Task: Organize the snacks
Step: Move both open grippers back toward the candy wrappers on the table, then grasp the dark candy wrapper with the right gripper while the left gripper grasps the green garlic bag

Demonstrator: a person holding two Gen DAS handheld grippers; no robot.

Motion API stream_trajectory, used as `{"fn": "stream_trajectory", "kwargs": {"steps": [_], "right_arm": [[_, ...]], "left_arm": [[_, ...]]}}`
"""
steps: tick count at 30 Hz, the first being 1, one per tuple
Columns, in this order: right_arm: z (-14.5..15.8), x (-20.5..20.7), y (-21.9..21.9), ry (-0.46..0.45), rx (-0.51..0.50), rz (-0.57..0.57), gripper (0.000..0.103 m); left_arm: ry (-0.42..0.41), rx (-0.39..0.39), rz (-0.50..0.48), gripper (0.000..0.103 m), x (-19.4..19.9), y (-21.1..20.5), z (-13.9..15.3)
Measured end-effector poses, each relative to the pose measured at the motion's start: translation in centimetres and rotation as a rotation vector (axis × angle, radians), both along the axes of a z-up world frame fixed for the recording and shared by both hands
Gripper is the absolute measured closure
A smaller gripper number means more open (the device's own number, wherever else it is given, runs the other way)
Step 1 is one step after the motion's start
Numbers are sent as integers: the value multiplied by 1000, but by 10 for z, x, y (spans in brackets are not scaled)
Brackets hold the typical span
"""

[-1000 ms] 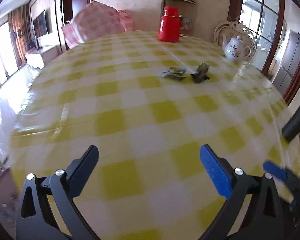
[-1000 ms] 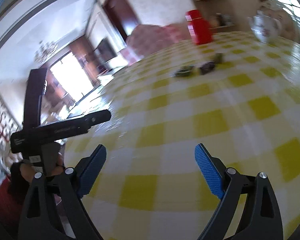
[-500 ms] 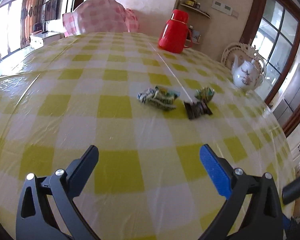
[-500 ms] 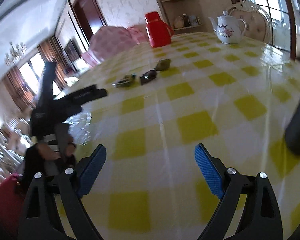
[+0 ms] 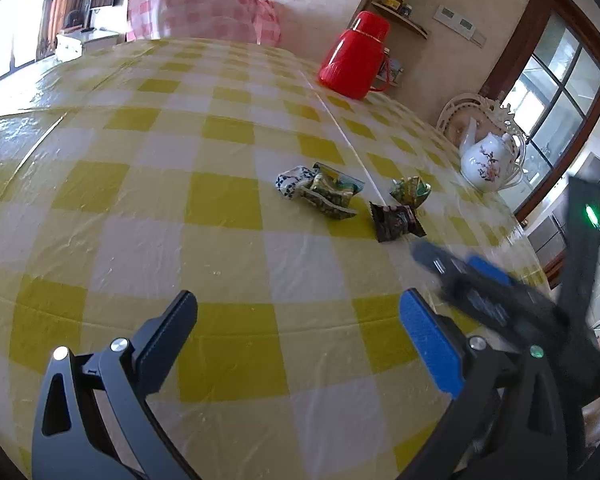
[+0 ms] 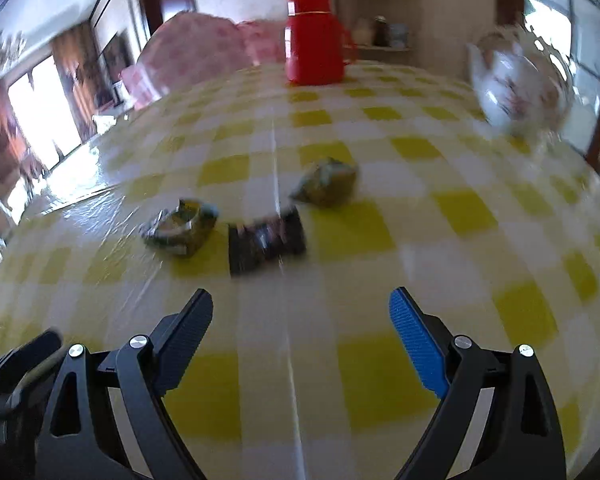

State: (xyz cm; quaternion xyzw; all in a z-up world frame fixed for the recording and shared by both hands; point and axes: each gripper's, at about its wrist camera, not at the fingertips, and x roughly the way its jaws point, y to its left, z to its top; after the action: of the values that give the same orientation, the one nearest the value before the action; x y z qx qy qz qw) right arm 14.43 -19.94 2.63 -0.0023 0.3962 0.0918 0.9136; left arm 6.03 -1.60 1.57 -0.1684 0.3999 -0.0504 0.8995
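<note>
1. Snacks: small crumpled packets lie loose near the middle of the table (image 5: 112,220), on its yellow-and-white checked cover. A green-and-blue cluster (image 5: 320,190) sits leftmost in the left wrist view, a dark packet (image 5: 396,222) just beside it, and a green packet (image 5: 410,192) a little farther back. No tray or box for them is visible.
2. Left gripper (image 5: 298,332): jaws spread wide and empty, held short of the packets, pointed toward them.
3. Right gripper (image 6: 300,320): jaws likewise released, holding nothing, with the dark packet (image 6: 266,244) nearest ahead. Its body also crosses the right side of the left wrist view, so the two tools are close together.
4. Background: a red flask (image 5: 354,60) stands at the far side; a white teapot (image 5: 484,162) stands toward the right edge, well apart from the packets.
5. Stage, as a judgement: approach only; nothing is grasped yet.
6. Risks: the cover looks glossy, so a flat, light packet may slide away from a closing jaw instead of being caught. The cluster may hold several wrappers, and a pinch could lift only one or scatter the rest. Both tools converging on neighbouring packets could knock together. A wide sweep rightward could strike the teapot. The right wrist view is blurred, which makes aim uncertain.
</note>
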Motion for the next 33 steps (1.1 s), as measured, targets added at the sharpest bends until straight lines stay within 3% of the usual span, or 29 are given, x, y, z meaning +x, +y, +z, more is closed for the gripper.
{"fn": "stream_trajectory", "kwargs": {"steps": [6, 10, 11, 12, 13, 14, 16, 28, 33], "right_arm": [[-12, 42, 23, 67, -96, 26, 15], [-18, 42, 30, 104, -124, 61, 19], [-16, 39, 31, 90, -125, 69, 31], [-15, 36, 30, 77, -111, 82, 52], [-13, 32, 29, 65, -109, 78, 56], [-11, 27, 27, 46, -107, 67, 68], [-7, 12, 22, 25, -99, 72, 77], [20, -108, -52, -58, 121, 60, 79], [12, -110, -74, -11, 202, -3, 79]], "left_arm": [[36, -53, 28, 2, 3, 10, -5], [35, -57, 30, 2, 3, 11, -4], [35, -54, 28, 2, 4, 10, -4], [36, -52, 21, 2, 4, 9, -4], [36, -50, 18, 2, 4, 9, -4], [36, -51, 17, 2, 4, 9, -4], [35, -59, 17, 2, 4, 10, -4], [30, -17, -49, 2, 0, -5, -2], [61, 123, -108, 2, 32, -31, -1]]}}
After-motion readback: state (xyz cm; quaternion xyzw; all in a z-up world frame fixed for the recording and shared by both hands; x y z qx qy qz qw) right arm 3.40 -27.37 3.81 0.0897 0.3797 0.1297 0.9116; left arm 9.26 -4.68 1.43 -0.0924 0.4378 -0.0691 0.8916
